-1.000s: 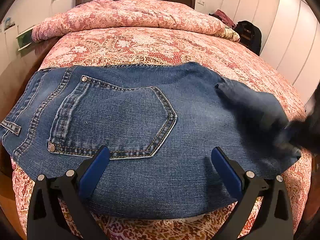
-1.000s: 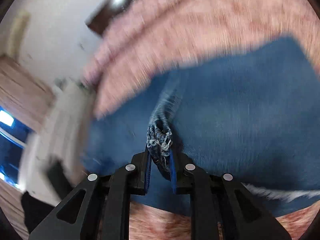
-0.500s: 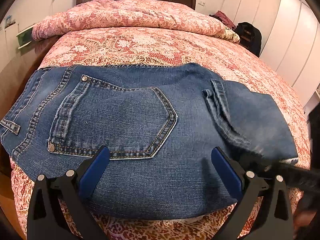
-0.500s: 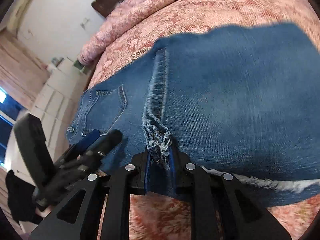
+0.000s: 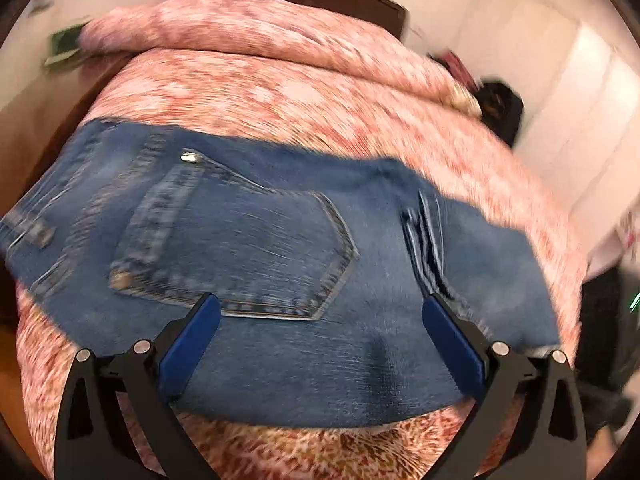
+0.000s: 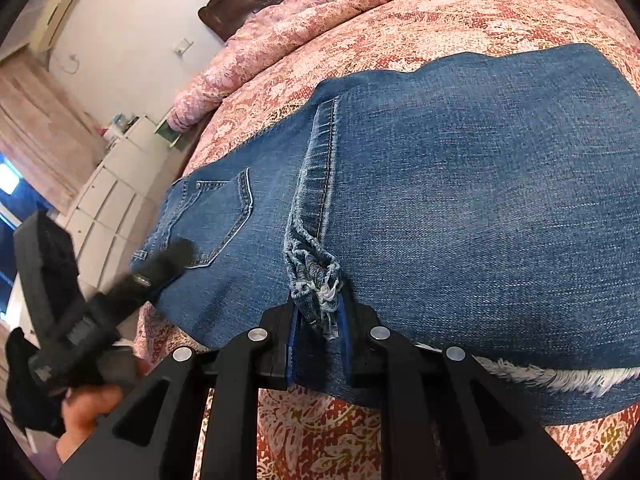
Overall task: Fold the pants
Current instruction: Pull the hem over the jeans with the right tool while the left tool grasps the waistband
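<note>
Jeans (image 6: 460, 200) are lying folded across the bed (image 6: 440, 20); right gripper (image 6: 318, 344) is pinching the frayed hem (image 6: 314, 276); left gripper (image 5: 320, 340) is hovering wide above the pocket (image 5: 248, 252); risk: hem slipping out, fold springing open.

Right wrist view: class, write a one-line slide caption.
Right hand-held gripper shut on the jeans hem, folded on the bed.

One pair of jeans (image 6: 460, 208), one bed (image 6: 440, 20), two tools (image 5: 320, 340) (image 6: 318, 320).
</note>
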`<state>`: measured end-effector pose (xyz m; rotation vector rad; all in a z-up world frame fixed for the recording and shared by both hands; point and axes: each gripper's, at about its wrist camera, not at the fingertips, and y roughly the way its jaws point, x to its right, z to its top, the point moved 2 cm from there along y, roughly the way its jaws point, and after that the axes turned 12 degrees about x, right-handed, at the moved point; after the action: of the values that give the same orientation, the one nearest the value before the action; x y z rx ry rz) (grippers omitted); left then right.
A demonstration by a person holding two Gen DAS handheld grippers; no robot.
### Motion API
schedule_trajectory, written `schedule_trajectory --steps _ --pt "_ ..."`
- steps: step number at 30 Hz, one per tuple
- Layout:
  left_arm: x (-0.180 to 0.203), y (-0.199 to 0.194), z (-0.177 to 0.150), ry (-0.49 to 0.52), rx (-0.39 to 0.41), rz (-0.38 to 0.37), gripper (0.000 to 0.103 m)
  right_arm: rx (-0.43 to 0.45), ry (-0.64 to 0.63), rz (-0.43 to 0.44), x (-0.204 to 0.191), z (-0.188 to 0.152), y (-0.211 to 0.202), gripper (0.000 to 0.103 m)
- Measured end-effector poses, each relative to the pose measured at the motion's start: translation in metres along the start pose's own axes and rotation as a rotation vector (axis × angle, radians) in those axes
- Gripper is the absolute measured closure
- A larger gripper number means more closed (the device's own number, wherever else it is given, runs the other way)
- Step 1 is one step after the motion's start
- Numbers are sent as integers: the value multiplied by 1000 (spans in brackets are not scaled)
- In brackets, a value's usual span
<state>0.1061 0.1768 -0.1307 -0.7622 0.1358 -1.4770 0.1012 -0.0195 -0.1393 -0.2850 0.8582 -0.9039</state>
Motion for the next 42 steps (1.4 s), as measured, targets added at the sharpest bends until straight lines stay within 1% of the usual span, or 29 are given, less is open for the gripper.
schedule_trajectory --steps 3,5,6,7,9,11,13,14,15,17,19,21,24,26,28,30,31,33,35,36,39,40,42 --pt "-25 -24 13 -122 91 45 2 5 1 6 1 -2 -2 88" --pt "-54 -49 23 -258 208 73 2 6 4 10 1 -2 -2 88" --pt "-65 -55 24 -310 241 82 2 8 6 11 4 -5 -8 88" --pt "-83 -65 25 -398 287 101 2 8 7 13 5 -6 -9 88" --pt "-109 -73 22 -514 329 120 3 8 9 15 6 -6 -10 88" --pt "-130 -76 14 -615 345 137 3 7 8 15 6 -6 -10 88" --pt "-145 -74 7 -692 348 142 3 7 10 16 6 -6 -11 88" --pt "-150 -72 5 -716 352 126 3 7 9 15 5 -6 -10 88" --pt "-152 -70 6 -720 348 120 3 7 9 15 5 -5 -10 88" --pt "-153 -64 8 -706 348 131 3 6 9 14 5 -5 -10 88" --pt "-152 -56 9 -695 341 102 3 5 11 14 6 -6 -11 88" --pt "-157 -46 13 -680 320 93 3 3 13 13 6 -6 -12 88" --pt "-162 -36 11 -708 306 68 3 0 20 13 6 -5 -13 88" --pt "-168 -31 7 -734 288 72 3 0 19 13 6 -4 -14 88" --pt "-172 -31 7 -757 306 54 3 -1 19 13 6 -4 -14 88" --pt "-173 -31 9 -754 323 38 4 0 20 15 6 -5 -14 88" --pt "-174 -31 11 -748 340 25 9 0 20 14 6 -5 -14 88" --pt "-175 -33 15 -745 363 -3 37 0 20 15 7 -4 -14 88" --pt "-175 -35 16 -735 374 -10 47 0 21 18 8 -4 -14 88" --pt "-178 -32 14 -746 360 -8 50 1 21 17 8 -4 -14 88" --pt "-188 -21 4 -814 314 -3 51 0 22 19 8 -4 -14 88" --pt "-190 -17 3 -819 307 1 50 -1 23 19 9 -4 -14 88" --pt "-189 -13 6 -799 301 2 47 0 20 17 9 -3 -14 88"
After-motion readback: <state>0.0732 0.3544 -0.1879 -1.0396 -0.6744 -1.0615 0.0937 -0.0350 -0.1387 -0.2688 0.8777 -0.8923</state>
